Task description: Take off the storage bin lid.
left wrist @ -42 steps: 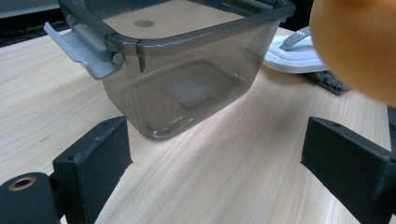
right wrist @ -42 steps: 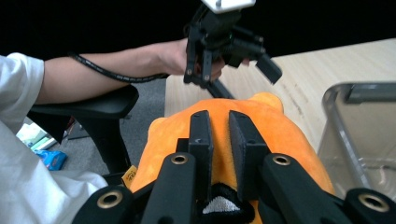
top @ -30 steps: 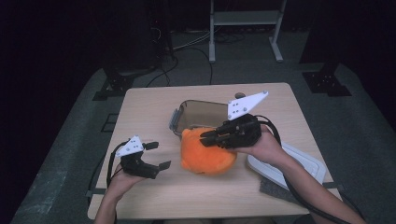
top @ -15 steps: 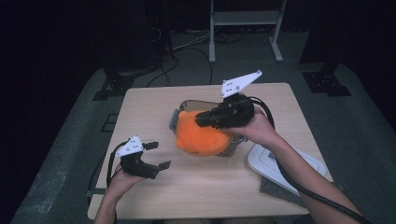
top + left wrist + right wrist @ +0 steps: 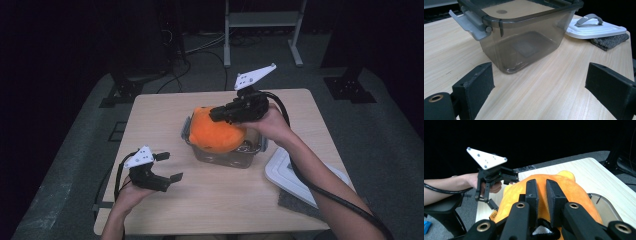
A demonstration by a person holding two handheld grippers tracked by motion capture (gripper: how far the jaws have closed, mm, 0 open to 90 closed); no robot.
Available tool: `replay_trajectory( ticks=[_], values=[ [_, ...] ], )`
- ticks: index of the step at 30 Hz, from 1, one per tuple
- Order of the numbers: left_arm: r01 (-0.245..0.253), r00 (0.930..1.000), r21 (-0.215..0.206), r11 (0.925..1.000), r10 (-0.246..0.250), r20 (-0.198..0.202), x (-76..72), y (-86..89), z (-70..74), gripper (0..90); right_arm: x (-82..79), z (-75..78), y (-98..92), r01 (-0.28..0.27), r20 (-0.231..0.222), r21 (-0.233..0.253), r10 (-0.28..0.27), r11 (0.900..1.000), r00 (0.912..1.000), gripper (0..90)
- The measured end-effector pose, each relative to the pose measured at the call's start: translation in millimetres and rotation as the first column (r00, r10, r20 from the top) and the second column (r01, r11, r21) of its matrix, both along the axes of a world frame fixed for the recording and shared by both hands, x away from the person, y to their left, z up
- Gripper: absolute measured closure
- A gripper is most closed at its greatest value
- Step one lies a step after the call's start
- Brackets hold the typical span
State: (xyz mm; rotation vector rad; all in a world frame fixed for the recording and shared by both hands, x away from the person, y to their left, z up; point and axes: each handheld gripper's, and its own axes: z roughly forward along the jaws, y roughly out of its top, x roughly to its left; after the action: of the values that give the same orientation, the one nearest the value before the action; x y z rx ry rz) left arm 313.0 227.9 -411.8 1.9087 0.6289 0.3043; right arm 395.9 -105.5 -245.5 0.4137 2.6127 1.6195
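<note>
Orange plush toy point(image 5: 216, 133) | pinched between right gripper point(image 5: 216, 114) jaws, over bin point(image 5: 252, 159) | left gripper point(image 5: 170, 167) jaws apart, holding nothing

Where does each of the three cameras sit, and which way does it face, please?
High view: above the table's near side, looking down on both forearms, orange plush toy and clear container.
Left gripper view: on the left gripper, facing the container and white lid; both shared with the high view.
Right gripper view: on the right gripper, pinching the toy.
</note>
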Motion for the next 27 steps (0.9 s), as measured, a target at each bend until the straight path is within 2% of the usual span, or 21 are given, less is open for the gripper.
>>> replay_trajectory(
  ticks=[16,27],
  values=[
    [0.006,1.0,0.005,1.0,-0.006,-0.001,0.0,-0.9,-0.6,7.5,32.7,-19.5,-2.4,0.053,-0.033,-0.019,-0.054,0.998,0.998,80.1],
    [0.006,1.0,0.003,1.0,-0.006,0.001,-0.1,0.0,-0.2,7.5,48.9,-33.4,-3.6,0.088,-0.045,-0.036,-0.089,0.996,0.995,80.4]
  ],
)
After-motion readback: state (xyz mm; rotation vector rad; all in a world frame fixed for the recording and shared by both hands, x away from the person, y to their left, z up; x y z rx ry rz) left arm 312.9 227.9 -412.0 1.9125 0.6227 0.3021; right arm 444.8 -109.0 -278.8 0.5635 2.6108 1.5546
